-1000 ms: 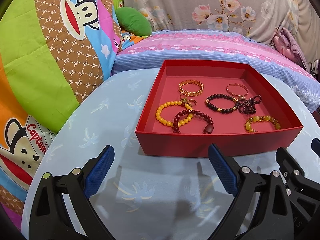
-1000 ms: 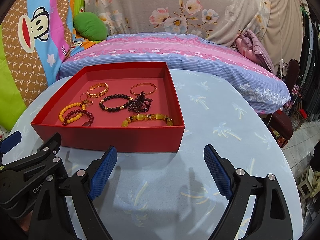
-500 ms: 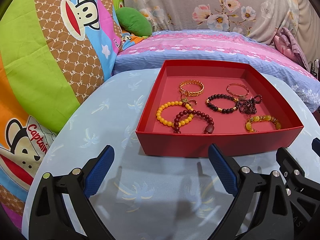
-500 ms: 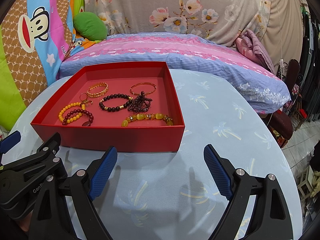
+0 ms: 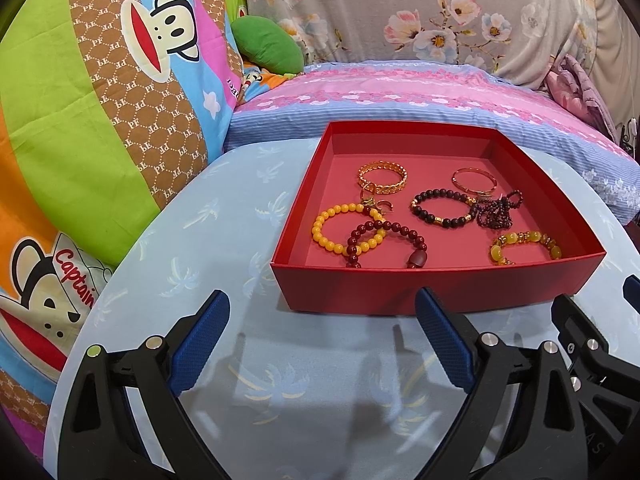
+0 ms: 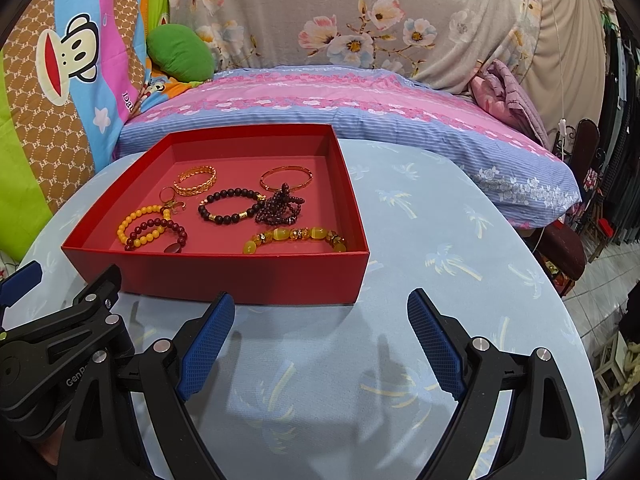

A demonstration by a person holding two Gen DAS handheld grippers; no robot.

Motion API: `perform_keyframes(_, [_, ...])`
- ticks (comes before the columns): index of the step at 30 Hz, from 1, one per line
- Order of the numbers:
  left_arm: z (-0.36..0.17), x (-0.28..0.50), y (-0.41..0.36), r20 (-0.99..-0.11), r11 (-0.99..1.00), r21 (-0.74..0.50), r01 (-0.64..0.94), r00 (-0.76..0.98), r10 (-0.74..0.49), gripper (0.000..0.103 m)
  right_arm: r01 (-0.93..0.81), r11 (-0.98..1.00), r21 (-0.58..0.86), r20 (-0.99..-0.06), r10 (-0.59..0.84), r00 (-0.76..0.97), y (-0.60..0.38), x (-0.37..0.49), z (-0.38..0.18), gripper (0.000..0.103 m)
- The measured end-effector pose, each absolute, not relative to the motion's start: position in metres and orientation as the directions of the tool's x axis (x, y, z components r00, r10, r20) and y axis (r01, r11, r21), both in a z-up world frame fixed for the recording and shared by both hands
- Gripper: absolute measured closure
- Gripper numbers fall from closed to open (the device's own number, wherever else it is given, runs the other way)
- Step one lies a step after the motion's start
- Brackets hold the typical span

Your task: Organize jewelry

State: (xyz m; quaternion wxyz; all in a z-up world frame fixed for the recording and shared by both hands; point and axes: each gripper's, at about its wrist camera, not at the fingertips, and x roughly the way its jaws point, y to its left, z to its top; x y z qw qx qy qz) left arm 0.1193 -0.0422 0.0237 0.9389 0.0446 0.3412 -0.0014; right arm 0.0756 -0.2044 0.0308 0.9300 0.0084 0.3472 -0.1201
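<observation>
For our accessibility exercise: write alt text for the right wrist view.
A shallow red cardboard tray on a pale blue palm-print tablecloth holds beaded bracelets and gold bangles. The open blue-padded right gripper hovers before it, empty.

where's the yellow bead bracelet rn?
Left wrist view: yellow bead bracelet lies in the red box, front-left, overlapping the dark red bracelet.

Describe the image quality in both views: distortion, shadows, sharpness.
Left wrist view: strong fisheye bending, the red box has curved walls, corners are black, the bracelets look sharp. Right wrist view: same bending, soft tool shadows fall on the blue tablecloth, no harsh glare, the far right edge is dim.
</observation>
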Motion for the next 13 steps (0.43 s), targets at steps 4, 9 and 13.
perform_keyframes(4, [0.0235, 0.1191, -0.0425, -0.641, 0.996, 0.085, 0.033, 0.767, 0.029, 0.014, 0.231, 0.971, -0.065, -0.651, -0.217, 0.728, -0.2057, 0.0753, 0.0297, 0.018])
perform_keyframes(9, [0.0242, 0.1192, -0.0422, -0.635, 0.996, 0.089, 0.028, 0.771, 0.035, 0.014, 0.235, 0.970, -0.068, -0.651, -0.222, 0.726, -0.2069, 0.0743, 0.0293, 0.018])
perform_keyframes(13, [0.0256, 0.1191, -0.0413, -0.634, 0.996, 0.088, 0.029, 0.773, 0.034, 0.014, 0.240, 0.968, -0.068, -0.657, -0.225, 0.720, -0.2093, 0.0735, 0.0271, 0.018])
